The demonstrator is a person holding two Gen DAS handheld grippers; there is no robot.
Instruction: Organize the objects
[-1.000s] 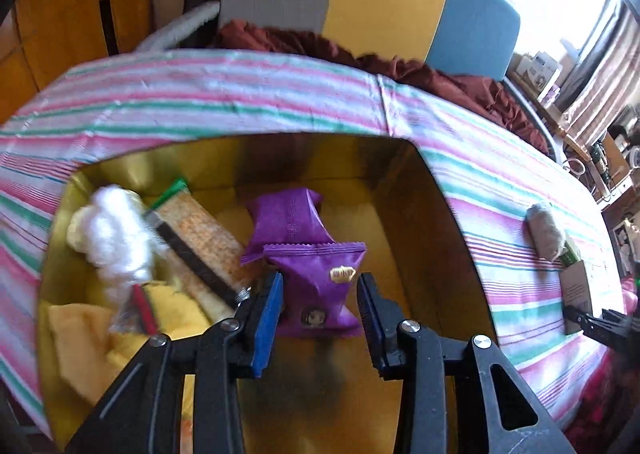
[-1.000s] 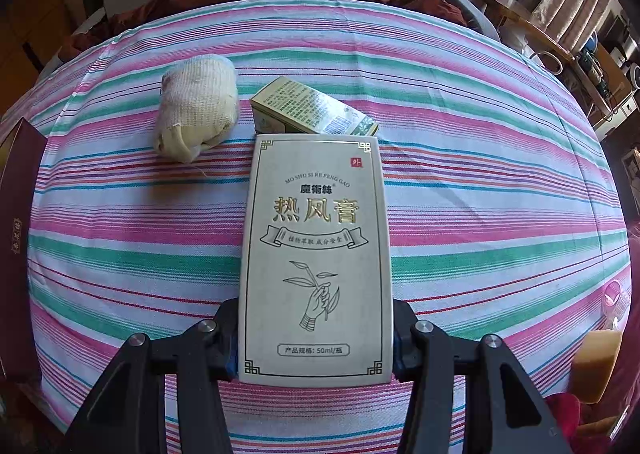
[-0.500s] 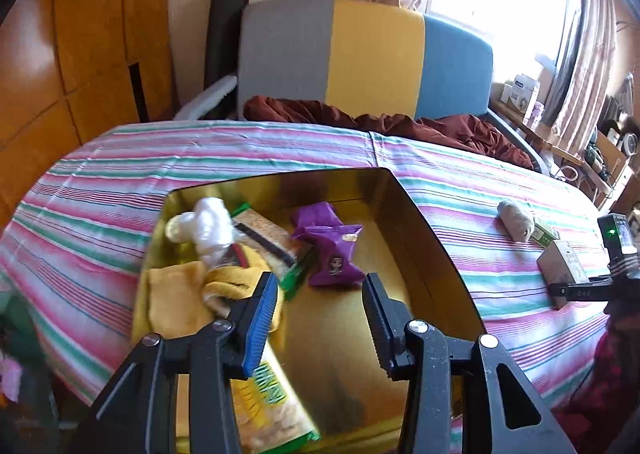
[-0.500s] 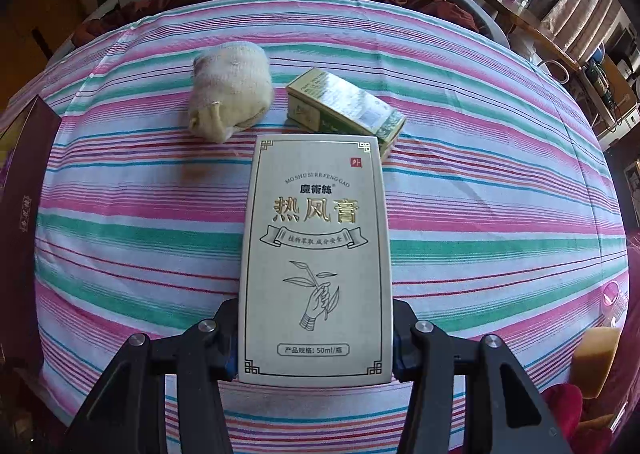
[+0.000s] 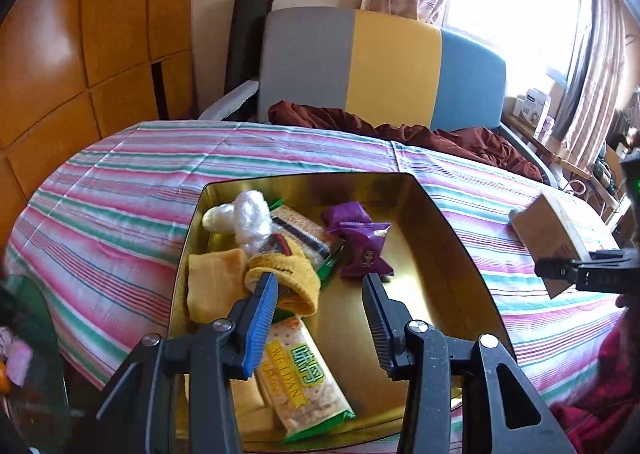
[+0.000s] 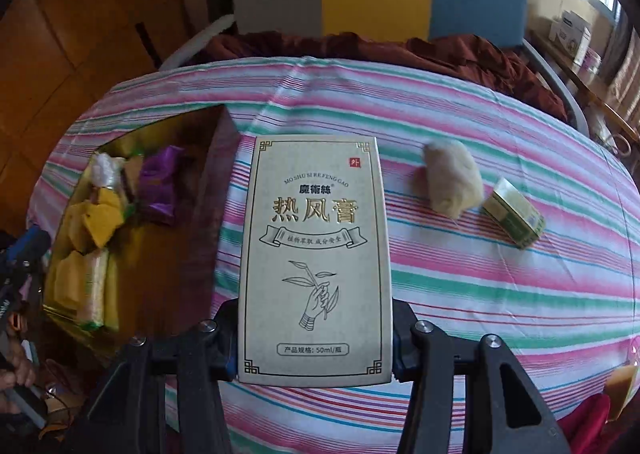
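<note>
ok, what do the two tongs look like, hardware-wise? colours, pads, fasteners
Left tongs: matte black angular frame with triangular cutouts, silver round screw heads at the joints. One finger pad is blue and ribbed, the other black and ribbed. Right tongs: same black frame and silver screws; pads mostly hidden. No cables or markings visible.

Cream box (image 6: 316,258) held in the right claw (image 6: 314,338) reads "MO SHU SI RE FENG GAO", "热风膏", "50ml"; cracker packet (image 5: 302,376) beneath the left claw (image 5: 320,318) reads "WEIDAN".

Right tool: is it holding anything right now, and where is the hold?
The right tool holds the beige carton by its two long side edges, near the bottom end. The left tool is open, holding nothing, above the gold tin.
</note>
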